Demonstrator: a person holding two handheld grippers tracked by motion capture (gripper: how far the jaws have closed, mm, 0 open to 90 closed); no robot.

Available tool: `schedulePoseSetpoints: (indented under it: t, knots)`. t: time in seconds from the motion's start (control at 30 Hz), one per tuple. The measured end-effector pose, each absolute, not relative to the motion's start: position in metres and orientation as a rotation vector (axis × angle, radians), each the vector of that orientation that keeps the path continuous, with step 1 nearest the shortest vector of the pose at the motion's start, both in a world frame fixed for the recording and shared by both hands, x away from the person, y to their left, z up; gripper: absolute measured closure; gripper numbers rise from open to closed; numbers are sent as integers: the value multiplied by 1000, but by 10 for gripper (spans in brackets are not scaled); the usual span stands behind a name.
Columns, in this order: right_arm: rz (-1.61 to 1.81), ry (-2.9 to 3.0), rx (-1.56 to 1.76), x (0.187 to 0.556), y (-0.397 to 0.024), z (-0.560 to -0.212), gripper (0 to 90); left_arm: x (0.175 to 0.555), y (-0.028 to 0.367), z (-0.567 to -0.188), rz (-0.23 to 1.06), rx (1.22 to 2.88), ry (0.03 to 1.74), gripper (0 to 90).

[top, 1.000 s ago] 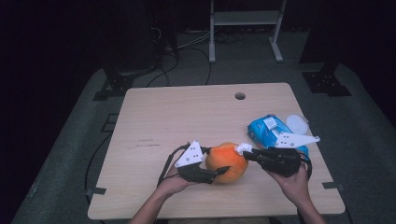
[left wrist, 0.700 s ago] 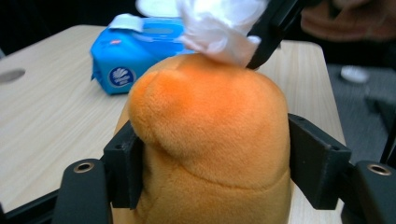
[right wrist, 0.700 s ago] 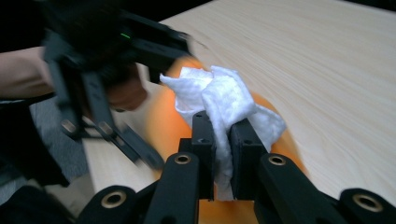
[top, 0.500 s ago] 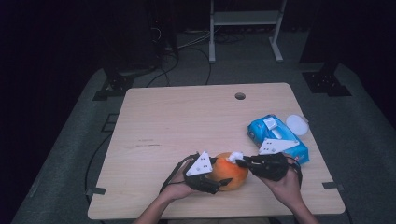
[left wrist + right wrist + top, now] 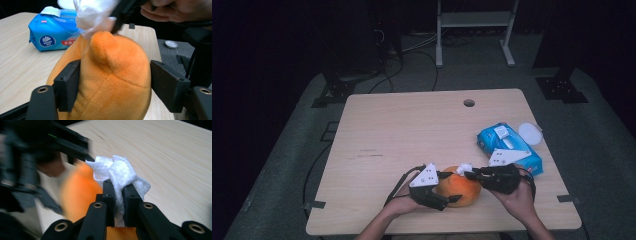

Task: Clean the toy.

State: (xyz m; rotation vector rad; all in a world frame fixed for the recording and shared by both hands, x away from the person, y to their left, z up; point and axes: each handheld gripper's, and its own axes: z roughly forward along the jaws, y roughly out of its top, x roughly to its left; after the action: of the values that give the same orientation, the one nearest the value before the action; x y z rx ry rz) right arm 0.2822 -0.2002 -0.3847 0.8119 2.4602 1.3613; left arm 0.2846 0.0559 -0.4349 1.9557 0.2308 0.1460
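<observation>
Near the front edge of the table [image 5: 377, 125], slightly right of its middle, the orange plush toy [image 5: 458, 186] is lying between your two grippers. Your left gripper [image 5: 447, 187] is reaching in from the toy's left, and its jaws are straddling the plush body: in the left gripper view the orange plush toy [image 5: 110, 82] is sitting between the two black pads, the left pad is resting against the fabric, and the right pad is standing just beside it. These jaws have just been opening, with the toy between them, so they are bracketing the toy loosely and are not squeezing it.

Your right gripper [image 5: 468, 173] is coming in from the toy's right, and its jaws are pressed together on a crumpled white wipe [image 5: 463, 168]. In the right gripper view the white wipe [image 5: 120, 173] is bunching out above the pinching fingertips [image 5: 109, 191]. In the left gripper view the wipe [image 5: 93, 15] is touching the top of the toy.

Toward the right edge of the table, a blue pack of wipes [image 5: 508, 147] is lying well behind your right hand [image 5: 519, 200], and a small white lid [image 5: 530, 133] is resting just beside the pack, at the table's right edge.
</observation>
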Motion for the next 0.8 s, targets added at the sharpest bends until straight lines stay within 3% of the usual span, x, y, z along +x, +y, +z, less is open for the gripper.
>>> schedulePoseSetpoints:
  t: [0.33, 0.63, 0.8]
  knots:
    - [1439, 2533, 737, 278, -187, -386, 816, 272, 44, -436, 165, 1996, 139, 296]
    - [1367, 2524, 909, 289, -218, -396, 816, 275, 45, -437, 190, 1985, 179, 312]
    - [1470, 2537, 808, 279, -206, -381, 816, 281, 46, -436, 197, 1960, 262, 313]
